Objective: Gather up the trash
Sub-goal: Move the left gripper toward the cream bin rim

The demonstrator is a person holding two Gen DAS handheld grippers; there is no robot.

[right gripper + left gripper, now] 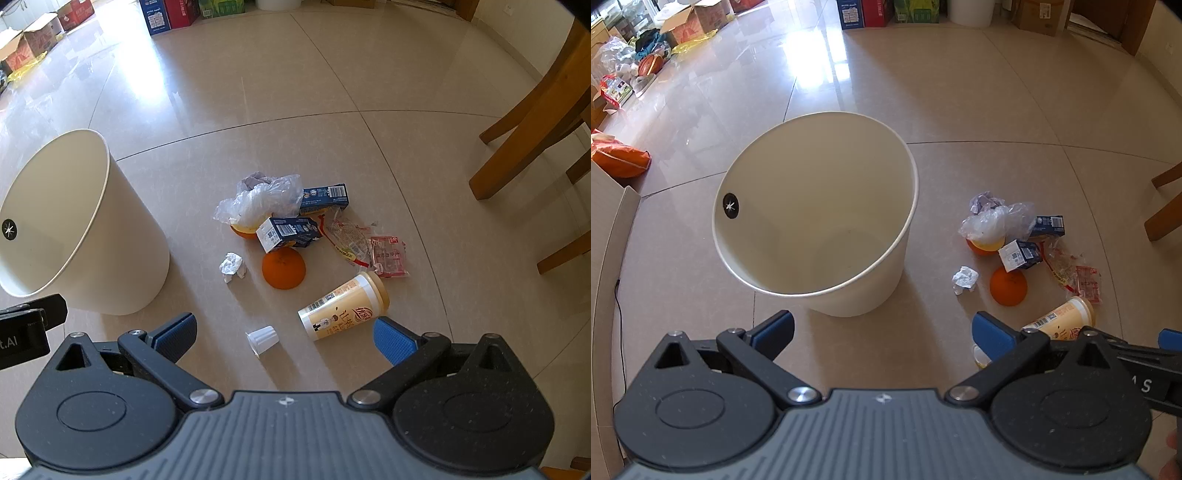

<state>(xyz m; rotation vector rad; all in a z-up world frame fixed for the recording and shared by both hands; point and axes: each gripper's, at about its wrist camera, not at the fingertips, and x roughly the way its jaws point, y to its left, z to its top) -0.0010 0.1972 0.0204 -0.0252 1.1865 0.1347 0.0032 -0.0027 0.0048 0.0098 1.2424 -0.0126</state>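
Cream bin, orange fruit and blue cartons on beige floor

Blue-and-white carton; yellow-cream cup with barcode; red-printed clear wrapper; white crumpled paper; black grippers' blue ribbed pads.

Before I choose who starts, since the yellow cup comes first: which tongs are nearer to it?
Right. The right tongs hang open just short of the yellow cup, which lies toward their right finger. The left tongs face the white bin, with the cup off to their right.
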